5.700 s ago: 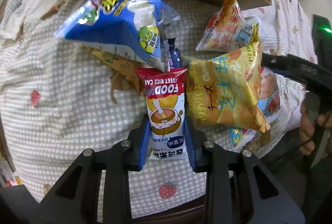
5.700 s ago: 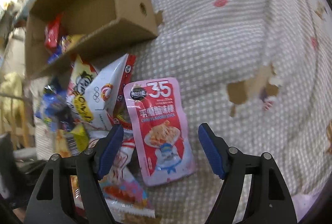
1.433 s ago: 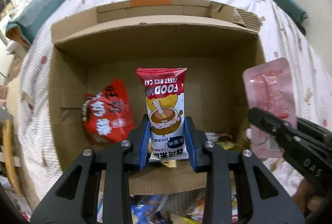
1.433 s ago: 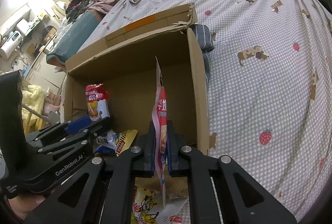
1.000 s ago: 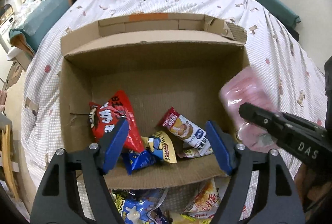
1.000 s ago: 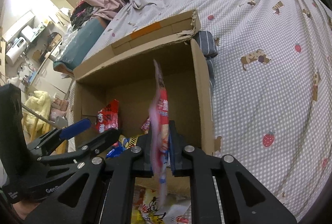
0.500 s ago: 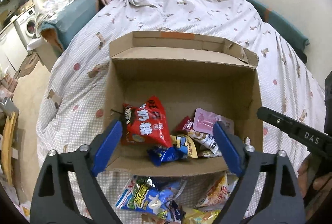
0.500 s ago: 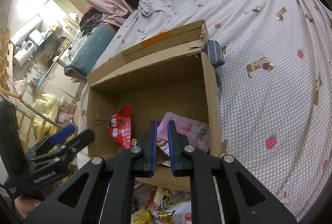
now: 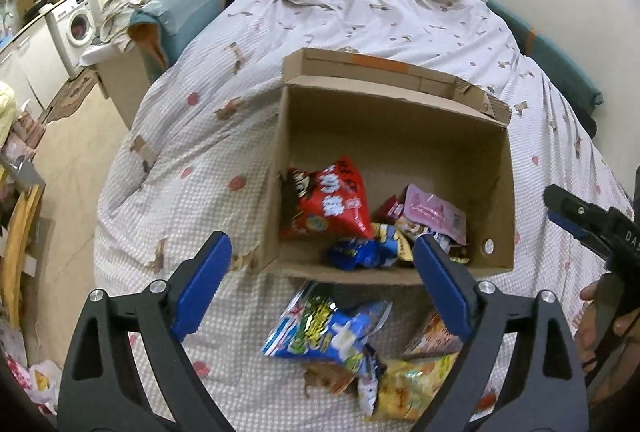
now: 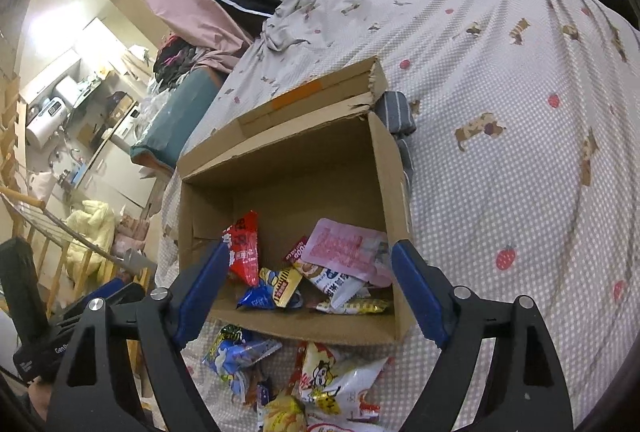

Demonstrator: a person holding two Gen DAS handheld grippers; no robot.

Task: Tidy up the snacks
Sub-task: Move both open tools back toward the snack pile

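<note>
Newly spread, empty: both tongs [image 9: 322, 286] [image 10: 310, 290]

box [image 9: 396, 135]: matt brown cardboard | snack packets [image 9: 332, 199]: glossy foil and plastic | bedsheet [image 10: 500, 71]: soft printed cloth | gripper pads [image 9: 202, 288]: blue plastic

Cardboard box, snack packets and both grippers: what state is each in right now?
Cardboard box: open, flaps up, partly filled.
Pink pouch: lying inside the box on other packets.
Red bag: inside the box, leaning at its left wall.
Blue bag: on the bed, outside the box.
Left gripper: open, empty.
Right gripper: just opened, empty.
</note>
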